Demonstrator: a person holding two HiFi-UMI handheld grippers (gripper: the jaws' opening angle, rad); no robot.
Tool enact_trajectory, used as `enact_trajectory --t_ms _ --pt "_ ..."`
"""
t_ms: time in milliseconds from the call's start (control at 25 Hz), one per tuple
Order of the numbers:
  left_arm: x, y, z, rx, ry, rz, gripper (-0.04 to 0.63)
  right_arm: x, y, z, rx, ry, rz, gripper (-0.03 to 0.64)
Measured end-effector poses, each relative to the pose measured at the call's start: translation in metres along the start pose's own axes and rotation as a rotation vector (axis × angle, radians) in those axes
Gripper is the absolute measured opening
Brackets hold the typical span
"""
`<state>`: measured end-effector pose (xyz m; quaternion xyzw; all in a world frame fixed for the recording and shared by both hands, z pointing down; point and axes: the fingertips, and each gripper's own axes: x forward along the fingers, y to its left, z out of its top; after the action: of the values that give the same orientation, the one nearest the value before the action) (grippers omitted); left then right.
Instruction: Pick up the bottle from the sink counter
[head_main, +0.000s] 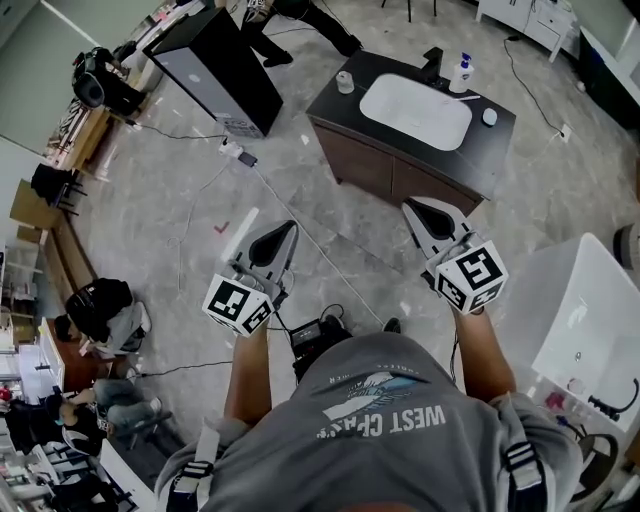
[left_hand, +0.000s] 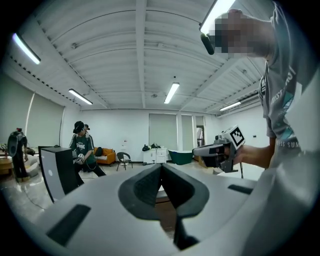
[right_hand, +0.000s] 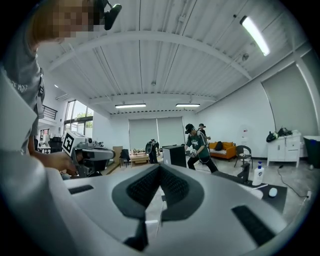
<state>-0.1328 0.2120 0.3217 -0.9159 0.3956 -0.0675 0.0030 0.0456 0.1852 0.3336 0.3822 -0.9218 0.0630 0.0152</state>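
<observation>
The bottle (head_main: 461, 72), white with a blue pump top, stands upright at the back of the dark sink counter (head_main: 495, 150), beside the white basin (head_main: 415, 110). It also shows small at the far right in the right gripper view, as the bottle (right_hand: 258, 175) on the counter's edge. My left gripper (head_main: 286, 230) and right gripper (head_main: 411, 206) are held out over the floor, well short of the counter. Both are shut with nothing between their jaws. In the left gripper view the left gripper's tips (left_hand: 161, 167) meet, and so do the right gripper's (right_hand: 160, 169).
A black faucet (head_main: 432, 62), a small roll (head_main: 345, 82) and a white round object (head_main: 489, 116) share the counter. A black cabinet (head_main: 215, 65) stands to the left and a white tub (head_main: 590, 310) to the right. Cables cross the floor (head_main: 300, 200). People (right_hand: 199, 147) stand farther back.
</observation>
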Motion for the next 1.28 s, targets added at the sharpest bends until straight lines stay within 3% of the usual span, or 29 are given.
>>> enact_trajectory --t_ms 160,320,560,920,1280 --pt "0.016 0.025 -0.003 0.001 -0.011 -0.034 0.002 0.018 -0.006 -0.003 0.000 0.005 -0.036 0.002" --pt "0.047 0.056 -0.008 0.006 -0.029 -0.120 0.003 0.041 -0.021 0.003 -0.014 0.007 -0.113 0.002" --pt "0.073 0.108 0.010 0.010 -0.076 -0.202 0.003 0.080 -0.028 0.022 -0.029 0.012 -0.193 0.002" --pt "0.103 0.157 0.006 0.003 -0.076 -0.306 0.003 0.118 -0.049 0.035 -0.040 0.017 -0.311 0.002" --pt "0.119 0.186 0.001 -0.009 -0.092 -0.337 0.003 0.138 -0.065 0.042 -0.068 0.043 -0.359 0.002"
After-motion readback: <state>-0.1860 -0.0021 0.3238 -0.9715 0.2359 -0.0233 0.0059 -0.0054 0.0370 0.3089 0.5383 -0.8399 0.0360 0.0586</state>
